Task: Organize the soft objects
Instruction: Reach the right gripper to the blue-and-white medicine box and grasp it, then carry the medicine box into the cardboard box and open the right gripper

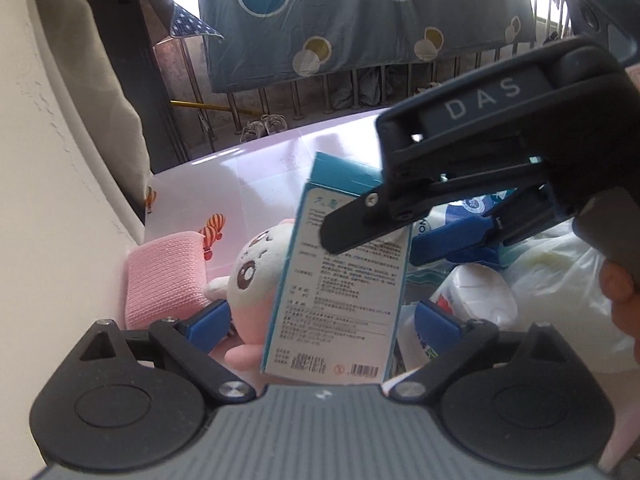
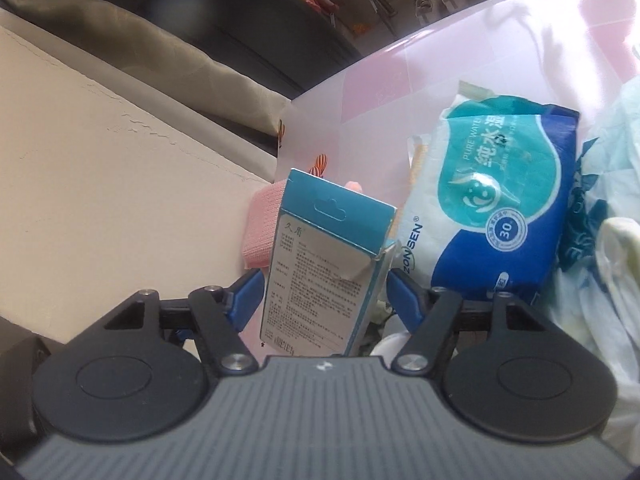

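Note:
A teal and white printed box [image 1: 344,280] stands upright between the jaws of both grippers; it also shows in the right wrist view [image 2: 320,264]. My left gripper [image 1: 320,322] is open around the box, its blue fingers [image 1: 208,326] apart from it. My right gripper [image 2: 322,294] has its blue fingers [image 2: 246,298] close on both sides of the box; whether they press it I cannot tell. It reaches in from the right in the left wrist view [image 1: 452,240]. Behind the box lie a pink and white plush toy [image 1: 252,276] and a pink knitted cloth [image 1: 164,280].
A blue wet-wipes pack [image 2: 492,204] lies on the pink table [image 2: 420,76]. White plastic bags [image 1: 560,292] and a white round lid [image 1: 480,292] lie at right. A cream wall [image 2: 100,184] stands close at left. A railing with a blue sheet [image 1: 360,16] is behind.

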Demonstrator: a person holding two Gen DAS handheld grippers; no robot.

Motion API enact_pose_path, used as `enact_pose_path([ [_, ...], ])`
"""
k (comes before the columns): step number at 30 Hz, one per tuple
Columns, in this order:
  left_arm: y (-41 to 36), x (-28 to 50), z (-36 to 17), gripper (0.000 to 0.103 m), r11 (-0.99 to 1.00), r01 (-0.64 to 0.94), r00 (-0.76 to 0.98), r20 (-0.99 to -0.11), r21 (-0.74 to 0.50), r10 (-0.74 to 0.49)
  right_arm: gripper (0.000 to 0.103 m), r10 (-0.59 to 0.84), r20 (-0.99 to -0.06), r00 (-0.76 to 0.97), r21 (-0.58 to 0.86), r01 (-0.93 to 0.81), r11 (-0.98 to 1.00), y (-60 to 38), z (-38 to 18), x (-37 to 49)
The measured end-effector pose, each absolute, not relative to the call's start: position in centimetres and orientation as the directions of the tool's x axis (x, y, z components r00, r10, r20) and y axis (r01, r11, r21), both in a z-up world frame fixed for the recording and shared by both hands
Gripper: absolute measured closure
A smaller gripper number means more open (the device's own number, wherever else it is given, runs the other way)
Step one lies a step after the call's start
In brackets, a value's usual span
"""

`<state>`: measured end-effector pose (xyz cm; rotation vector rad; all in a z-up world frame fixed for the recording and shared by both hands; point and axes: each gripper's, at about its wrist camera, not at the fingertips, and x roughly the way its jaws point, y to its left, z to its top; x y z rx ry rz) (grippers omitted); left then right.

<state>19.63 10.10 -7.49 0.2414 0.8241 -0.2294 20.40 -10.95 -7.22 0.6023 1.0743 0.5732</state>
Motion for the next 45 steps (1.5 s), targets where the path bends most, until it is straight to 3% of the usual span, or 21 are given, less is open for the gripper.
enact_pose_path([
  [3,9.6,19.9,-7.7,0.007,0.944,0.306,0.655,-0.747,0.125,-0.114,0.042,0.703,-0.619,0.352,0.709,-0.136,0.692,-10.8,-7.5,20.5],
  [5,9.3,20.1,-7.9,0.016,0.943,0.303,0.651,-0.752,0.134,-0.102,0.051,0.702,-0.619,0.353,0.708,-0.136,0.693,-10.9,-7.6,20.4],
  [8,9.0,20.4,-8.3,0.025,0.944,0.282,0.646,-0.762,0.170,-0.055,0.056,0.710,-0.618,0.339,0.721,-0.116,0.683,-10.9,-8.1,20.6],
  [15,8.8,20.7,-7.9,0.029,0.945,0.261,0.646,-0.763,0.195,-0.021,0.060,0.717,-0.611,0.337,0.735,-0.094,0.671,-10.9,-8.9,20.4],
  [20,10.0,20.5,-6.9,0.029,0.962,0.229,0.652,-0.757,0.146,-0.040,0.070,0.738,-0.582,0.343,0.767,-0.071,0.638,-12.0,-8.9,20.1],
  [26,10.4,18.4,-4.2,0.029,0.970,0.197,0.689,-0.724,0.145,-0.032,0.072,0.769,-0.536,0.349,0.798,-0.090,0.596,-12.3,-6.8,19.3],
  [34,7.6,14.2,2.2,0.029,0.970,0.184,0.751,-0.660,0.160,-0.034,0.073,0.796,-0.462,0.391,0.814,-0.168,0.556,-15.1,-0.1,16.2],
  [45,-7.4,13.9,9.0,0.029,0.914,0.404,0.728,-0.620,0.044,-0.292,0.071,0.701,-0.434,0.566,0.793,-0.128,0.595,-33.7,7.6,11.4],
])
